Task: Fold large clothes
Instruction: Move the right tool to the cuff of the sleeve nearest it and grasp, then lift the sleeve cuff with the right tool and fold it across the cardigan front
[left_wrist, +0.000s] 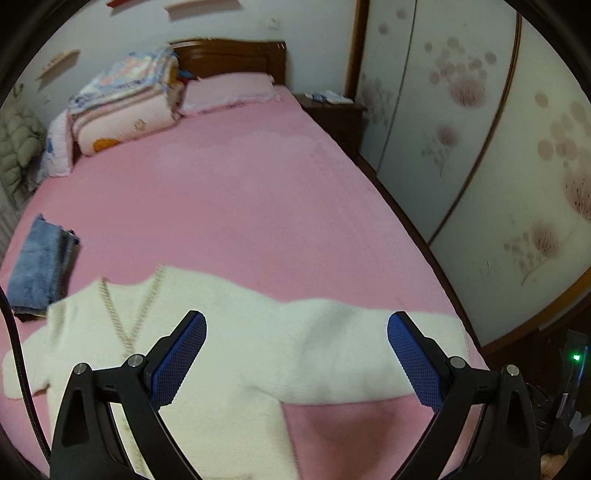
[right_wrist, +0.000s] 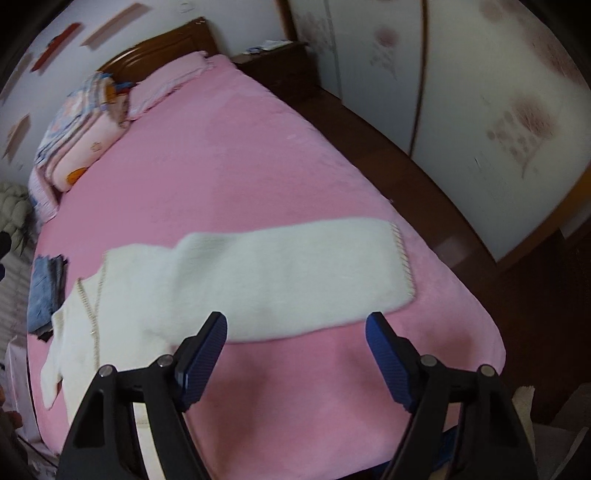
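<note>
A fluffy white cardigan (left_wrist: 258, 339) with pearl trim down its front lies spread flat on the pink bed (left_wrist: 240, 203), one sleeve stretched out to the right toward the bed's edge. My left gripper (left_wrist: 295, 332) hovers over the body and that sleeve, jaws wide open, nothing between them. In the right wrist view the same cardigan (right_wrist: 258, 280) lies across the bed (right_wrist: 221, 166), its sleeve cuff at the right. My right gripper (right_wrist: 295, 332) stands open just in front of the sleeve's near edge, above bare pink sheet, holding nothing.
Folded blue jeans (left_wrist: 37, 266) lie on the bed left of the cardigan. Stacked quilts (left_wrist: 125, 103) and a pink pillow (left_wrist: 229, 88) sit by the wooden headboard. A dark nightstand (left_wrist: 332, 110) and flowered wardrobe doors (left_wrist: 480, 147) line the bed's right side.
</note>
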